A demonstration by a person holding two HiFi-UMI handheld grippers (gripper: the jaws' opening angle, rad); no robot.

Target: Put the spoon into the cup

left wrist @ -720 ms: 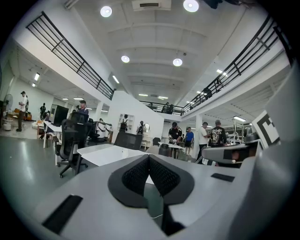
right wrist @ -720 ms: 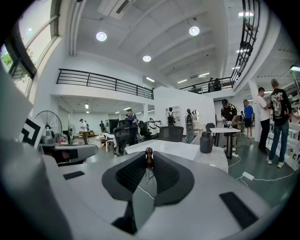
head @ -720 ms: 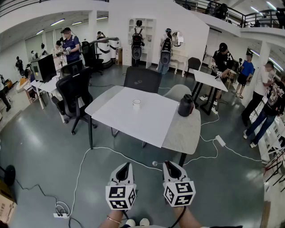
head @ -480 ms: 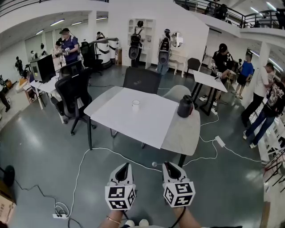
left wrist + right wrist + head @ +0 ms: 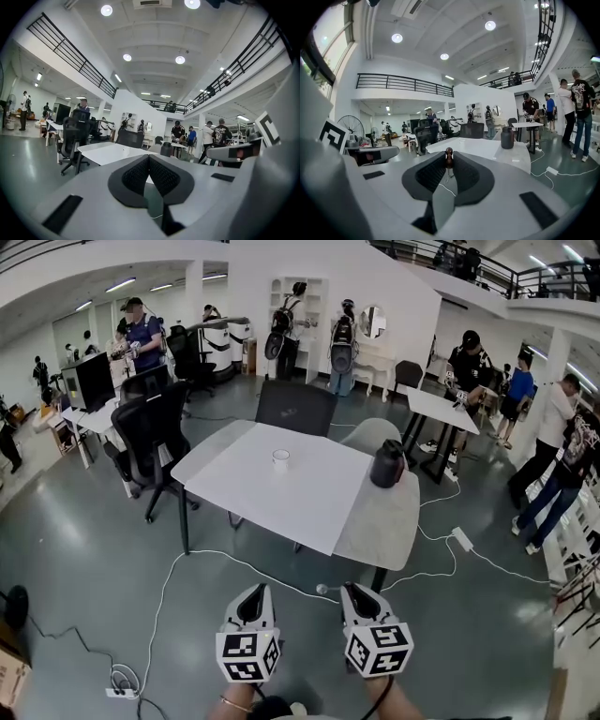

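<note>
A white cup (image 5: 280, 460) stands on the white table (image 5: 300, 512), well ahead of both grippers. My right gripper (image 5: 354, 589) hangs over the grey floor short of the table, shut on a small metal spoon (image 5: 322, 589) whose bowl sticks out to the left. In the right gripper view the spoon (image 5: 449, 153) shows pinched between the dark pads (image 5: 465, 174) of the right gripper (image 5: 449, 157). My left gripper (image 5: 255, 592) is beside it, shut with nothing in it. The left gripper (image 5: 149, 157) has its pads meeting at the tip.
A dark jar (image 5: 387, 464) stands at the table's right side. Black office chairs (image 5: 150, 432) stand at the left and one behind the table (image 5: 298, 407). White cables (image 5: 178, 568) and a power strip (image 5: 462, 537) lie on the floor. Several people stand at the room's edges.
The table and cup have drifted slightly left in the head view. The left gripper has sunk a little. The right gripper still holds the spoon.
</note>
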